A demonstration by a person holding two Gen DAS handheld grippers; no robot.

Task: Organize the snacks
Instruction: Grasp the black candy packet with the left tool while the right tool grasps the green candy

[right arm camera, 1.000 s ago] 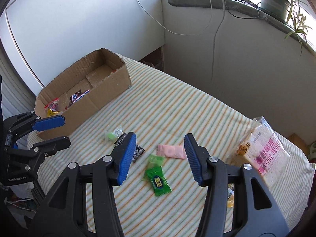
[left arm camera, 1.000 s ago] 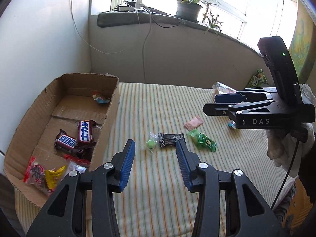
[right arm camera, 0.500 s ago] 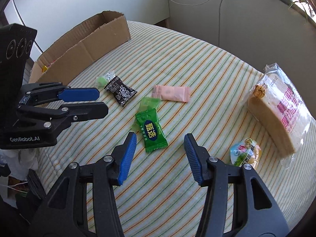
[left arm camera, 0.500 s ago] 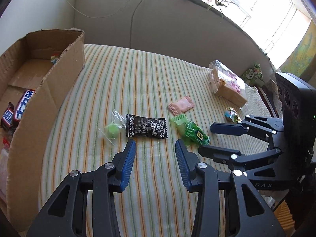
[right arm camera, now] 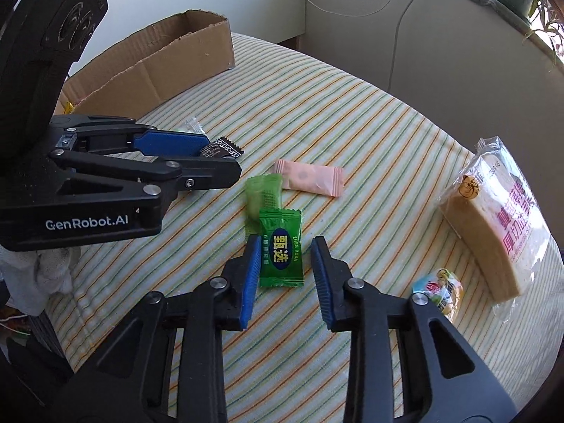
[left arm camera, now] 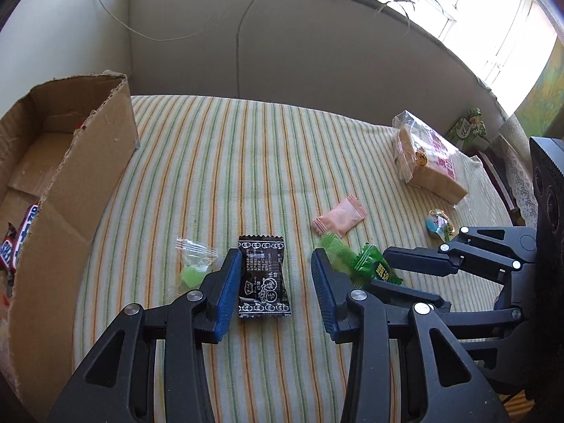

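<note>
**A:** Pictured low over the striped cloth (left arm camera: 229, 162), both tools. Dropped there only within the last second?

**B:** Yes. Came down from higher up, and swung off the cardboard box (left arm camera: 88, 162) onto the loose sweets.

**A:** And the right gripper (right arm camera: 284, 243)?

**B:** Narrowed sharply in the last half second, from a wide spread to about the width of a wrapper. Looked pinched on the green candy (right arm camera: 282, 261), one pad flush with its edge. Hard to say whether the other pad had fully met the wrapper, given a sliver of cloth showing beside it. Lay flat on the cloth all the same, partly over a paler green sweet (right arm camera: 262, 190) and just short of the pink packet (right arm camera: 310, 178).

**A:** The left gripper (left arm camera: 275, 257)?

**B:** Stayed spread, barely narrower than a second before. Straddled the black candy (left arm camera: 262, 278), one pad at its edge, the other well apart. Gripped nothing yet.

**A:** Meaning what for the tidy-up?

**B:** Probably marked one sweet as taken and ready to lift, with a second lined up. Left plenty outside the box, though: a clear-wrapped green sweet (left arm camera: 194, 268) beside the black one, the bread pack (right arm camera: 500, 232) and a small round sweet (right arm camera: 439, 289) near the far edge. Showed a few bars already in the box, well apart from this cluster.
</note>
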